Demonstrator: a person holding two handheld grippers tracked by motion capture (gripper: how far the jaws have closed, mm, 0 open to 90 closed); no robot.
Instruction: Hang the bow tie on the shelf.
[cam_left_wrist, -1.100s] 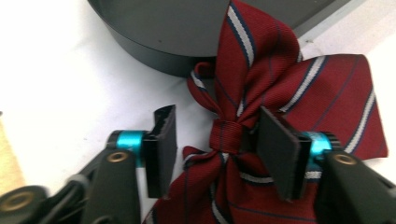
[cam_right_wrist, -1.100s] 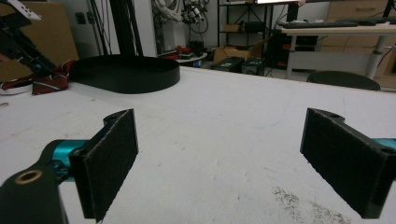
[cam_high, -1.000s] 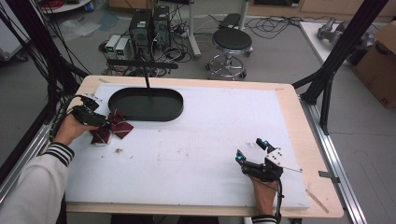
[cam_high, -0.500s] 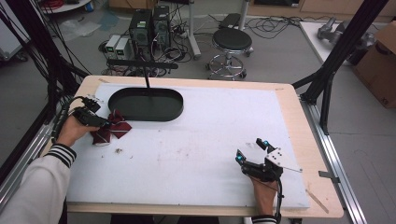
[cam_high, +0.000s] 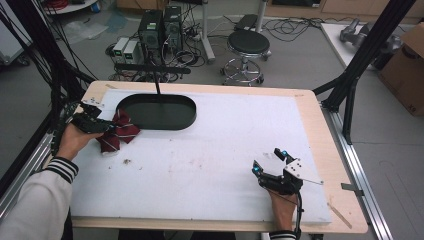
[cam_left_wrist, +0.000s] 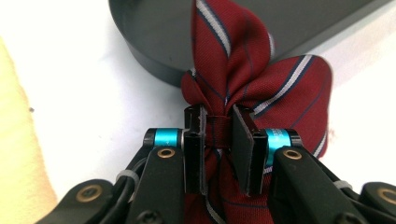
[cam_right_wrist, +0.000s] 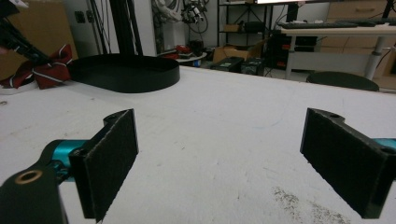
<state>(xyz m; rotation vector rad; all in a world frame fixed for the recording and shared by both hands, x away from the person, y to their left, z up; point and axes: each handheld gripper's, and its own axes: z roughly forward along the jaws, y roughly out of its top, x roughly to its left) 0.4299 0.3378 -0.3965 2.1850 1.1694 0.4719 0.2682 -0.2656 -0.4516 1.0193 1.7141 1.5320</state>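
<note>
A dark red cloth with white and navy stripes (cam_high: 120, 134) lies bunched at the table's left, beside the black oval tray (cam_high: 190, 107). My left gripper (cam_high: 106, 128) is shut on it. In the left gripper view the pads (cam_left_wrist: 194, 140) pinch a narrow fold of the cloth (cam_left_wrist: 261, 70), which fans out beyond the left gripper (cam_left_wrist: 218, 135) against the tray's wall (cam_left_wrist: 140, 37). My right gripper (cam_high: 269, 161) rests near the front right edge. Its jaws stand wide open, with nothing between them at the right gripper (cam_right_wrist: 219, 144). Far off are the cloth (cam_right_wrist: 49, 70) and the tray (cam_right_wrist: 126, 72).
The white table mat (cam_high: 225, 135) spans the wooden table top, with faint dirt marks (cam_high: 126, 161) near the left hand. A black pole (cam_high: 155, 82) rises behind the tray. A stool (cam_high: 248, 42) and computer boxes (cam_high: 160, 25) stand on the floor beyond the table.
The left hand and the cloth have shifted only slightly by the tray. The right gripper has kept still and open.
</note>
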